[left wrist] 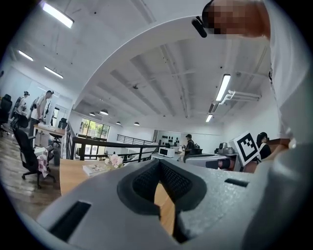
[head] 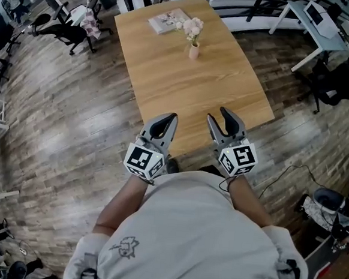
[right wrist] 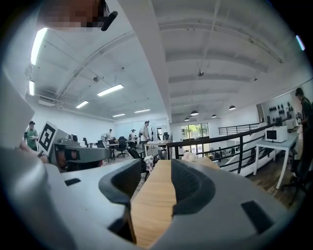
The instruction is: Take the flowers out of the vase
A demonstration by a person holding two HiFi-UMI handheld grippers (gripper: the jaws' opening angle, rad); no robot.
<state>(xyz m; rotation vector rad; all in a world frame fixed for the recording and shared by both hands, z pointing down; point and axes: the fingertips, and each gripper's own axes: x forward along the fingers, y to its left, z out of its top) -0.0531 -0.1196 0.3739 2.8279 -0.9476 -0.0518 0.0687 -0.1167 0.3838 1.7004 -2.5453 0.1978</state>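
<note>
A small pink vase (head: 194, 51) stands upright at the far end of the wooden table (head: 167, 81). Pale pink flowers (head: 192, 28) rise out of it. Both grippers hover at the near table edge, well short of the vase. The left gripper (head: 171, 117) is shut, its pads meeting at the tip with nothing between them. The right gripper (head: 218, 113) is open and holds nothing. In the left gripper view the flowers (left wrist: 115, 160) show small, far beyond the left gripper (left wrist: 159, 163). In the right gripper view the table (right wrist: 154, 195) shows between the right gripper's (right wrist: 159, 163) jaws, with the flowers (right wrist: 188, 156) far off.
A book (head: 169, 21) lies beside the vase at the far left of the table. Office chairs (head: 68, 34) stand on the wood floor to the left, a white desk (head: 316, 20) and a dark chair (head: 335, 82) to the right. People stand far back in the room.
</note>
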